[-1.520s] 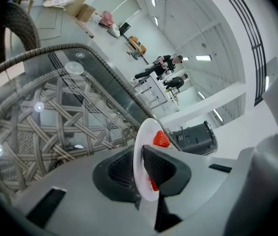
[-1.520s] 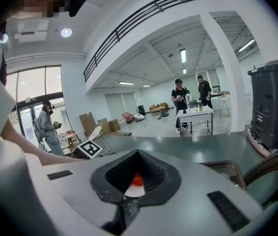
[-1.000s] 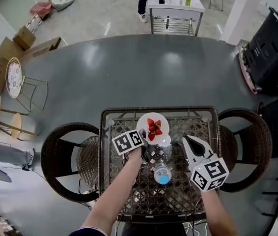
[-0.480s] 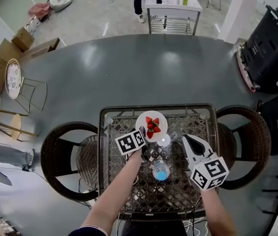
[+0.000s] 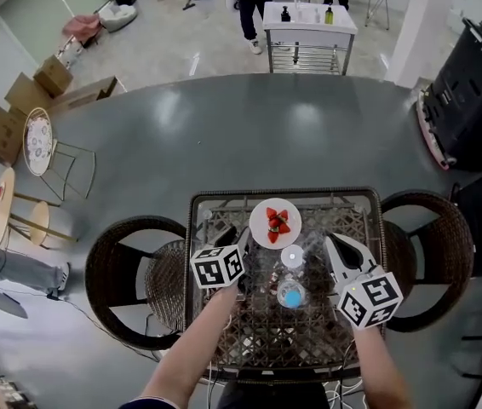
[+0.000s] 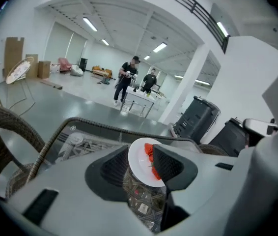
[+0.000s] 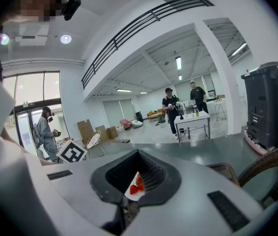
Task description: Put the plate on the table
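Evidently the placing step is at its end: the plate of strawberries (image 5: 259, 231) lies flat on the glass-topped wicker table (image 5: 284, 192), toward the table's far edge and about midway across it.

The left gripper (image 5: 243, 239) hovers over the table's left-middle. Its jaws are opening and already stand wide. In the left gripper view the plate shows through the gap, but neither pad presses on it. The release looks made.

The right gripper (image 5: 341, 247) sits over the table's right-middle, tilted toward the centre. Its tips meet at a point with nothing caught between them. It appears to have no part in this step.

A water bottle with a blue cap (image 5: 290, 294) stands on the table's middle, nearer the person than the plate.

By my reading, little of the task remains. The next move calls for drawing the left gripper back toward the table's near edge with the jaws held wide. Lifting a touch first would keep a pad from catching the rim. The bottle stands close to that path, so the withdrawal should stay on the table's left side.
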The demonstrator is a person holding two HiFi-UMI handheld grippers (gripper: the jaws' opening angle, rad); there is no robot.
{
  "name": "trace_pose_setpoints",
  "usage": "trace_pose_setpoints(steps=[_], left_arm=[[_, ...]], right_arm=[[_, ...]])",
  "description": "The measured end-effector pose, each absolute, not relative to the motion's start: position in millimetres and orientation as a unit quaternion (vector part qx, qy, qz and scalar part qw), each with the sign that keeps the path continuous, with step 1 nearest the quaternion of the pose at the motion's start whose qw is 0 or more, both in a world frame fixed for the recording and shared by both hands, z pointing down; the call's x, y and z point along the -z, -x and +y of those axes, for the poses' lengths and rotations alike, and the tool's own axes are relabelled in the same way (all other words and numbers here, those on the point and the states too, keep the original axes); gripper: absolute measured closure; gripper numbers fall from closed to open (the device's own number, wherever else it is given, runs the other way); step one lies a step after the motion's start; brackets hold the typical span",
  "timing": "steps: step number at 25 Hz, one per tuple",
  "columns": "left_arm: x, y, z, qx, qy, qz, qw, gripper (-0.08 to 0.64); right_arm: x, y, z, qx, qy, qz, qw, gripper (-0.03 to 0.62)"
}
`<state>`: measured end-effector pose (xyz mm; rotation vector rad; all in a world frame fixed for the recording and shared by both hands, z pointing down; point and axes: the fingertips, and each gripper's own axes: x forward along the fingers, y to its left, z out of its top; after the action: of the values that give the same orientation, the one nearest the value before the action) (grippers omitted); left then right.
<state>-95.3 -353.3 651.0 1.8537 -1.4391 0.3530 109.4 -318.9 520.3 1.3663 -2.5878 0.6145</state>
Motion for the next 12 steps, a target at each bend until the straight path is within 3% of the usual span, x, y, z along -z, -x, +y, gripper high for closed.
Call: trace_pose_setpoints(steps=[5, 12], left_arm=[[-605, 94, -334, -0.143, -0.77, -0.534, 0.319, 0.406], [-525, 69, -299, -0.123, -0.841, -0.479, 0.22, 0.539]], right_arm=[[-498, -103, -310, -0.199, -0.456, -0.865, 0.063, 0.588], [-475, -87, -292, -0.189, -0.444, -0.874, 0.064, 0.588]])
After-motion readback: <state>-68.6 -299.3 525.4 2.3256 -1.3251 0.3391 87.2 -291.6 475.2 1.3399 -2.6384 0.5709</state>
